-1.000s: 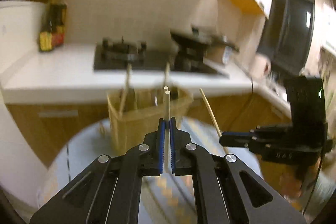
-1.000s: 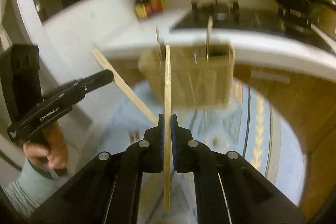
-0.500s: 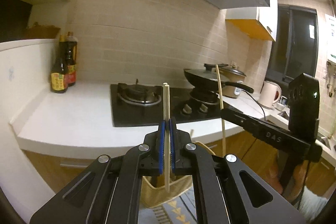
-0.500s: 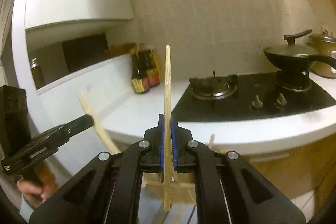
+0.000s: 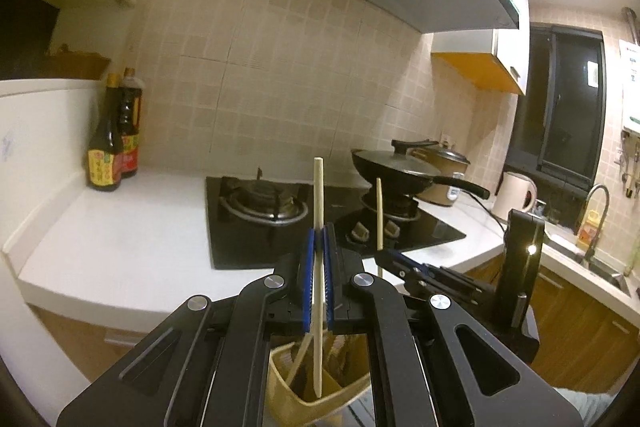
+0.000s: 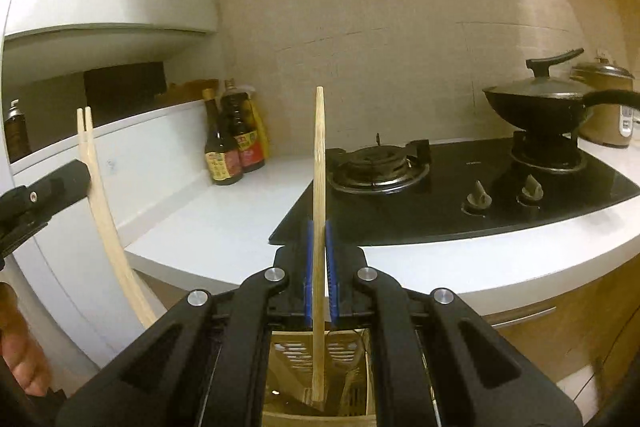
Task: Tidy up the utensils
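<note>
The left gripper (image 5: 319, 247) is clamped on 2 pale chopsticks (image 5: 318, 203), which stand nearly upright between its blue pads (image 5: 311, 259) with their lower ends hanging inside a tan slotted holder (image 5: 304, 397) directly beneath. In the right wrist view the same pair shows at the left edge as 2 separate tips (image 6: 85, 119) curving downward.

The right gripper (image 6: 319, 243) is likewise closed on 1 darker wooden chopstick (image 6: 319, 155), held upright, its lower end reaching into the holder (image 6: 294, 359); whether that end touches the bottom cannot be told. Seen from the left wrist view, the right gripper (image 5: 384, 255) sits just beside the left one.

Behind them runs a white table (image 5: 120, 239) carrying a black gas hob (image 5: 280, 215), a lidded wok (image 5: 394, 169) and 2 sauce bottles (image 5: 114, 143) near the tiled wall.
</note>
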`<act>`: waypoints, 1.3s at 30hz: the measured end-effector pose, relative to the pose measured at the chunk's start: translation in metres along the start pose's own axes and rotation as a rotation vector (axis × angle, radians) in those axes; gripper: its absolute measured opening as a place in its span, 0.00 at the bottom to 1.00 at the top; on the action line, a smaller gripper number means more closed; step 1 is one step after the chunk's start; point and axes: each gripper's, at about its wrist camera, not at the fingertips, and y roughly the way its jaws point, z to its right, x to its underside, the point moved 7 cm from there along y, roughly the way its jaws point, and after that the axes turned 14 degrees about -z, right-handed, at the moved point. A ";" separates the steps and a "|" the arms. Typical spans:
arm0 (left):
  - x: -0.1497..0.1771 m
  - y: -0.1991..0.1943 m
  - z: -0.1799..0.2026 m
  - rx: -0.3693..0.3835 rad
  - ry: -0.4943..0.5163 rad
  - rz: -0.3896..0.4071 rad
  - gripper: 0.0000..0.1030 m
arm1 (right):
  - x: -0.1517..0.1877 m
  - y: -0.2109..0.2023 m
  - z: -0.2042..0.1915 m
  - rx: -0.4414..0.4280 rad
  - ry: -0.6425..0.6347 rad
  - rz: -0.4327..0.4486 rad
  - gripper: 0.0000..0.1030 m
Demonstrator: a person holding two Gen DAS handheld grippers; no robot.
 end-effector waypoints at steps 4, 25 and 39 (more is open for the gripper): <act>0.013 0.012 0.000 -0.023 0.010 0.033 0.02 | 0.006 0.004 0.004 0.005 0.008 0.027 0.04; 0.082 0.013 0.003 0.042 -0.008 -0.022 0.48 | 0.081 -0.029 -0.002 -0.043 -0.026 -0.028 0.45; 0.158 -0.033 0.030 -0.102 -0.072 -0.041 0.72 | 0.165 -0.111 0.004 0.072 -0.033 -0.069 0.69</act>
